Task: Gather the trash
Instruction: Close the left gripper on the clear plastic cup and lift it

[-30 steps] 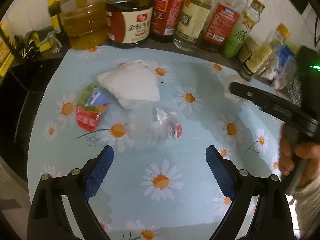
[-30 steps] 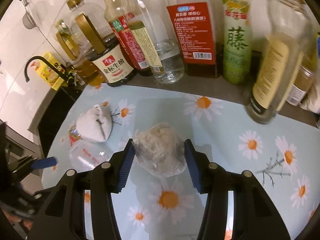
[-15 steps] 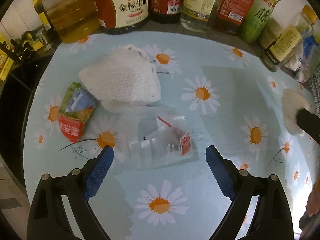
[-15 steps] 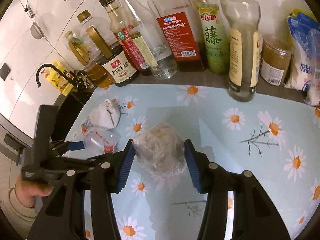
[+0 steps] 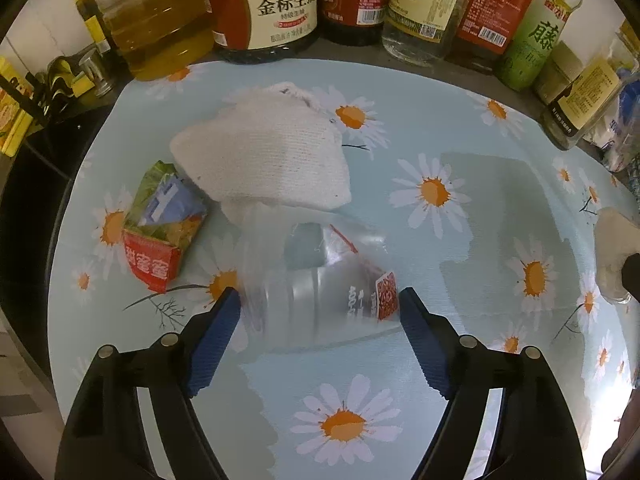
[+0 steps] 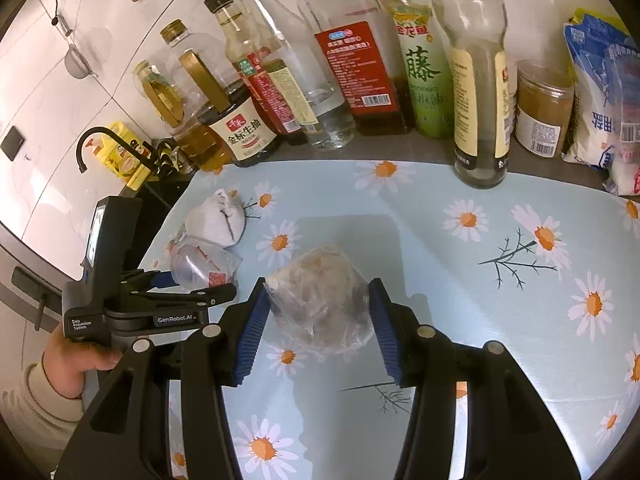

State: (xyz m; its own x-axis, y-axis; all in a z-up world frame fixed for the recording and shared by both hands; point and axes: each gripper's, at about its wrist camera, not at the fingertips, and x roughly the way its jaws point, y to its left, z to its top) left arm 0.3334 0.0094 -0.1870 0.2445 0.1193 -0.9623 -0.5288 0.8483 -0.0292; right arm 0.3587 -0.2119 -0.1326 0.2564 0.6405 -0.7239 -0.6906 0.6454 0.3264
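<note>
A crushed clear plastic bottle (image 5: 320, 284) with a red label lies on the daisy-print tablecloth (image 5: 440, 128). My left gripper (image 5: 320, 312) is open with its blue pads on either side of it; touching cannot be told. The bottle also shows in the right wrist view (image 6: 202, 262). A crumpled white cloth (image 5: 264, 160) and a red-green snack wrapper (image 5: 160, 232) lie just beyond. My right gripper (image 6: 318, 312) is shut on a clear bag of crumpled trash (image 6: 320, 296), held above the cloth.
A row of sauce, oil and vinegar bottles (image 6: 360, 64) stands along the back edge, with a jar (image 6: 542, 108) and a white-blue bag (image 6: 608, 100) at right. A black sink and faucet (image 6: 86, 148) lie to the left.
My left gripper has moved forward and down until its open fingers straddle the clear bottle. My right gripper has pulled back and up, still holding the bag.
</note>
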